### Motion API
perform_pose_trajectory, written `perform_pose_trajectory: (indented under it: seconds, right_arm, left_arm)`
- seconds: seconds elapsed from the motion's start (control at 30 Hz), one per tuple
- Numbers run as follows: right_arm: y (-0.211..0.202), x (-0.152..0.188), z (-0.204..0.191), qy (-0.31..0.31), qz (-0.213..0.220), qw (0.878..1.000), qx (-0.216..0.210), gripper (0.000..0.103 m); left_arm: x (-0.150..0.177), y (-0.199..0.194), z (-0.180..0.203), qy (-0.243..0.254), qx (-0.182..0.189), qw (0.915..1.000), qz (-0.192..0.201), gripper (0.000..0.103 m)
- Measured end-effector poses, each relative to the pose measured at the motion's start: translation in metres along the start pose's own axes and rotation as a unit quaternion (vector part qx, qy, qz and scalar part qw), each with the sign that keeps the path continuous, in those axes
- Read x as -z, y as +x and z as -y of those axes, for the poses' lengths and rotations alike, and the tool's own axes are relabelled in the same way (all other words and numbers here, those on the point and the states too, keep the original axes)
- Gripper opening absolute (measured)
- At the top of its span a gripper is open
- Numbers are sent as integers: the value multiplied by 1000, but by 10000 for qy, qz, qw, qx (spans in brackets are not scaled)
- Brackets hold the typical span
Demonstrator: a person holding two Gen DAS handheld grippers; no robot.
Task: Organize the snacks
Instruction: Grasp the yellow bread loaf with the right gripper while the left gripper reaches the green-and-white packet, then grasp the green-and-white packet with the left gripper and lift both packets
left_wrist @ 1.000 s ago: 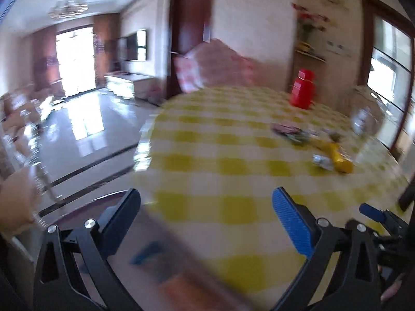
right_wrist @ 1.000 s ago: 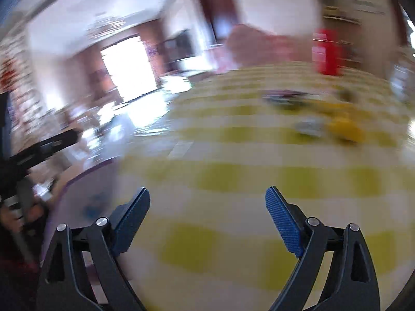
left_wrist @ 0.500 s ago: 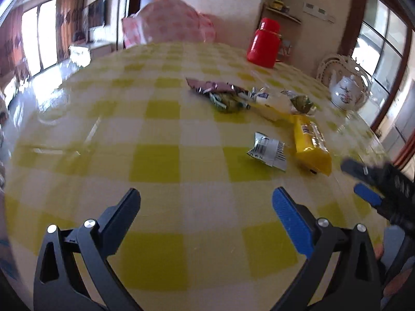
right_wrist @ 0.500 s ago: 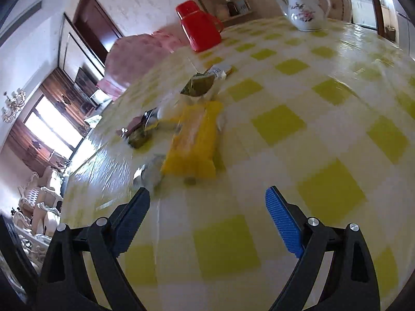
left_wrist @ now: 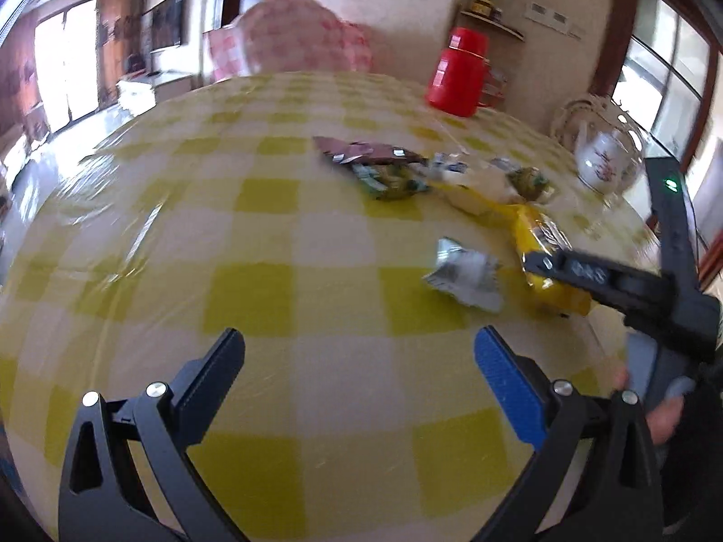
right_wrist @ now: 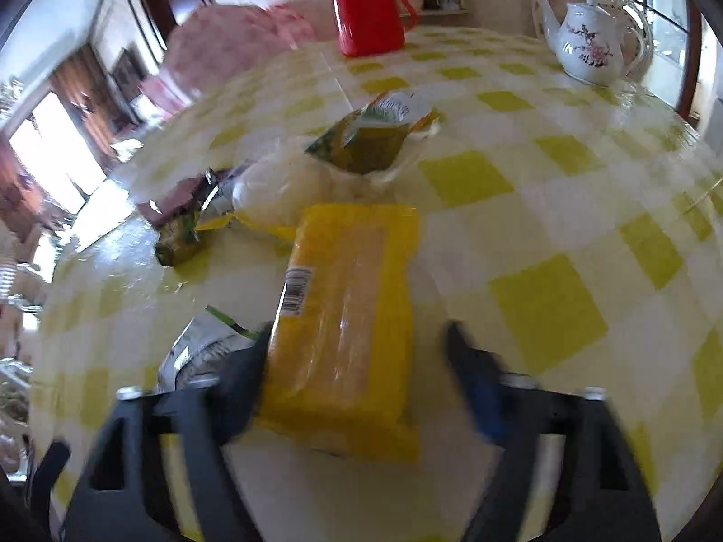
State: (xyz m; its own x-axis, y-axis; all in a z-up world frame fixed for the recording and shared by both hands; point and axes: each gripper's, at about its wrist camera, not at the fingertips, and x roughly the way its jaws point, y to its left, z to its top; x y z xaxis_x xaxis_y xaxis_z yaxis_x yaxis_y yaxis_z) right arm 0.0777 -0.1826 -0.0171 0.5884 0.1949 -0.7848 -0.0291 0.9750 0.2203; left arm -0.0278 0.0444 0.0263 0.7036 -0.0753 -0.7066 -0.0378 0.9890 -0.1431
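A round table (left_wrist: 253,280) under a yellow-and-white checked cloth fills both views. At its far edge stand a red jug (right_wrist: 368,7) and a white flowered teapot (right_wrist: 592,45). Snack packets lie scattered mid-table. The biggest is a long yellow packet (right_wrist: 348,316), lying flat with its near end between the fingers of the right gripper (right_wrist: 357,361). Those jaws are closing around it; the left finger seems to touch the wrapper, though blur makes that uncertain, and the right finger stands clear of it. The left gripper (left_wrist: 359,361) hovers released over bare cloth, nothing between its fingers. Beside the yellow packet lies a small silver packet (left_wrist: 465,278), and farther off a green packet (right_wrist: 375,140) and a brown wrapper (left_wrist: 361,153).
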Motion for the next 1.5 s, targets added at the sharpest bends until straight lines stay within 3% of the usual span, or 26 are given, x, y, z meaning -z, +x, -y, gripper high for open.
perform_pose_trajectory:
  seconds: [0.1, 0.4, 0.47, 0.5, 0.67, 0.9, 1.13, 1.4, 1.5]
  right_arm:
    - [-28, 15, 22, -153, 218, 9995, 153, 49]
    - [-88, 63, 74, 382, 718, 9955, -485, 43]
    - [-94, 65, 75, 414, 836, 9947, -443, 43]
    - [-96, 65, 75, 395, 889, 9944, -415, 43]
    - [-95, 66, 71, 308, 875, 9948, -416, 42]
    - [-97, 68, 68, 226, 955, 9946, -347, 41]
    - [-108, 81, 67, 284, 1074, 9928, -457, 41]
    - [-117, 101, 61, 388, 893, 9932, -631, 41]
    - [-112, 103, 48, 103, 654, 9965, -517, 44]
  left_arm:
    - [-9, 19, 28, 471, 116, 9985, -250, 102]
    - [-35, 69, 79, 1497, -79, 9876, -463, 100]
    - [-32, 78, 83, 1663, -95, 9841, -612, 59]
    - [-30, 79, 82, 1657, -48, 9843, -607, 49]
    - [-21, 70, 91, 1912, 7, 9804, -471, 47]
    - [-12, 47, 92, 1554, 300, 9868, -341, 46]
    - [2, 16, 90, 1548, 488, 9866, -174, 46]
    - [21, 7, 77, 1928, 397, 9796, -401, 45]
    - [29, 12, 72, 2050, 296, 9770, -506, 52]
